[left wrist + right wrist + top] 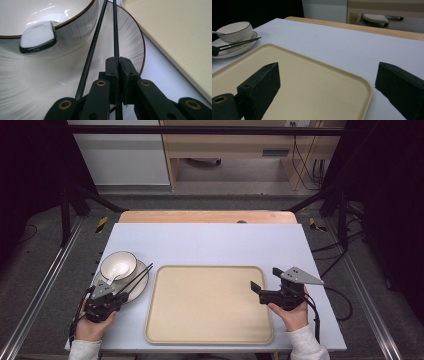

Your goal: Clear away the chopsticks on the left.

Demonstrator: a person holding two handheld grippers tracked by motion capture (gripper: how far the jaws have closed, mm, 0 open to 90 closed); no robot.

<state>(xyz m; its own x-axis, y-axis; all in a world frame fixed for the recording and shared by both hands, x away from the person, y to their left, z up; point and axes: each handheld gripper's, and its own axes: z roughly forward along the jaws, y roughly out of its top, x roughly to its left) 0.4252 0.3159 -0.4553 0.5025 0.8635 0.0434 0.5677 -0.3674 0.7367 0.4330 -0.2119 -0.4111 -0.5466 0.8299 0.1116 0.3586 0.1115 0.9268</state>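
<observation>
White table (210,240), lower frame: left gripper (119,65) fingers clamped on one black chopstick (116,30); second chopstick (93,42) lies loose beside it. Right gripper (265,279) fingers wide apart, empty, over beige tray (207,305). Beyond, upper left: plate (130,35), bowl (118,265).

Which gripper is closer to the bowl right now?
Left. The left gripper sits at the plate's near edge just below the bowl, shut on one chopstick. The right gripper is open over the tray's far right side.
</observation>
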